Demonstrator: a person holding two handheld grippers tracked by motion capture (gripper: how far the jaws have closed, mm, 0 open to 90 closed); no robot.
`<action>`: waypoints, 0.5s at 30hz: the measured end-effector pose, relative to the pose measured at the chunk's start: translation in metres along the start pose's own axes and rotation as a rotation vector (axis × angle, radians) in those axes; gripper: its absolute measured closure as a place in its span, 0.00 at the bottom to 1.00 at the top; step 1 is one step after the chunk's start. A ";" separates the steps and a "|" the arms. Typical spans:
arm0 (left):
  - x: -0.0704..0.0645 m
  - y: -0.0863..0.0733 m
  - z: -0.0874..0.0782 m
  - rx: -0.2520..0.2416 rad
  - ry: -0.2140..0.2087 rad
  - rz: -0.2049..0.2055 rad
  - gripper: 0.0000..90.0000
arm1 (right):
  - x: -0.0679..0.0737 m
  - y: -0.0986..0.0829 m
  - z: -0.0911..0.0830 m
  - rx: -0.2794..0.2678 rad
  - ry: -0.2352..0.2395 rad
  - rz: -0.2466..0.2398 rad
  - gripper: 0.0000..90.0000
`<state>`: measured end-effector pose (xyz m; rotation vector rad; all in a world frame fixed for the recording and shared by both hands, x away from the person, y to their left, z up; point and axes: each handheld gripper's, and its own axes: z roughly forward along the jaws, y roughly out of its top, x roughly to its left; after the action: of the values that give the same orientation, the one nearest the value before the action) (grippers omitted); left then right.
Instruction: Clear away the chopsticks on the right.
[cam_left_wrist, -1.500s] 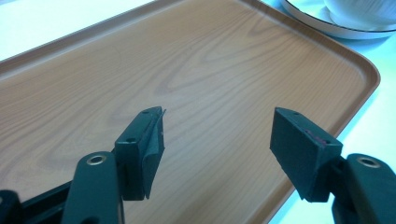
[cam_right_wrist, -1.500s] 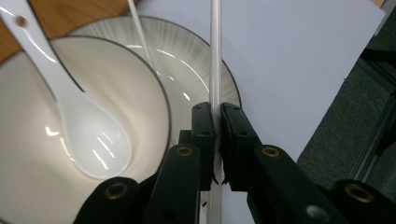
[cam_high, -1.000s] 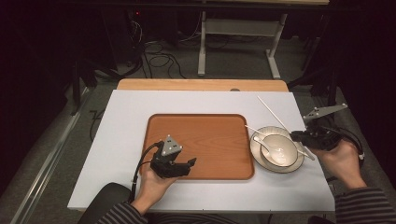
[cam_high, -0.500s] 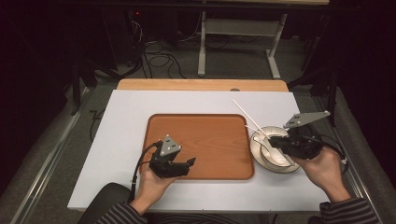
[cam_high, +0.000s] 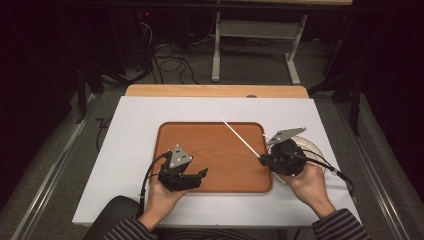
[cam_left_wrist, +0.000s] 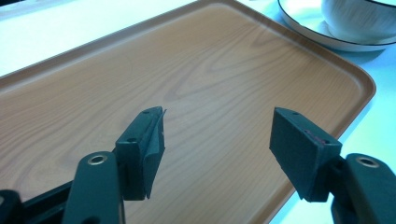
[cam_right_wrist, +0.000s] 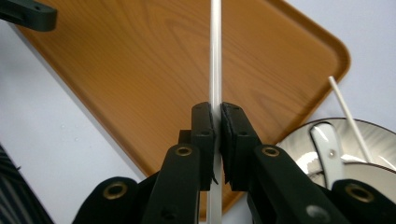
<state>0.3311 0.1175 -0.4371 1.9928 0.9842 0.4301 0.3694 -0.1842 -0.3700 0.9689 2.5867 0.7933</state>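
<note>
The right claw (cam_high: 263, 159) is pinching a white chopstick (cam_high: 241, 138), its jaws pressed tight on the thin rod. A second ago this claw hung over the plate (cam_high: 318, 150) at the worktop's (cam_high: 130, 140) right side; now it has swung across to the wooden tray's (cam_high: 200, 137) right edge, and the chopstick has come with it, running up and away from the claw tips over the tray. In the right gripper view a second chopstick (cam_right_wrist: 349, 119) leans on the plate just beside the claw, next to a white spoon (cam_right_wrist: 328, 149) in the bowl (cam_right_wrist: 369, 175). The left claw (cam_high: 202, 173) is spread wide and holds nothing, hovering over the tray's near edge just as it did before.
</note>
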 end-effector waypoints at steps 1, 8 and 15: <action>0.000 0.000 0.000 0.000 0.000 0.000 0.40 | 0.000 0.000 0.000 0.000 0.000 0.000 0.96; 0.000 0.000 0.000 0.001 -0.001 -0.001 0.40 | 0.004 0.006 0.041 0.057 0.002 0.037 0.96; -0.001 -0.001 0.001 0.007 -0.001 0.004 0.40 | 0.003 0.008 0.064 0.088 -0.020 0.055 0.95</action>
<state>0.3306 0.1167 -0.4379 2.0014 0.9825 0.4283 0.3983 -0.1518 -0.4181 1.0721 2.6068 0.6848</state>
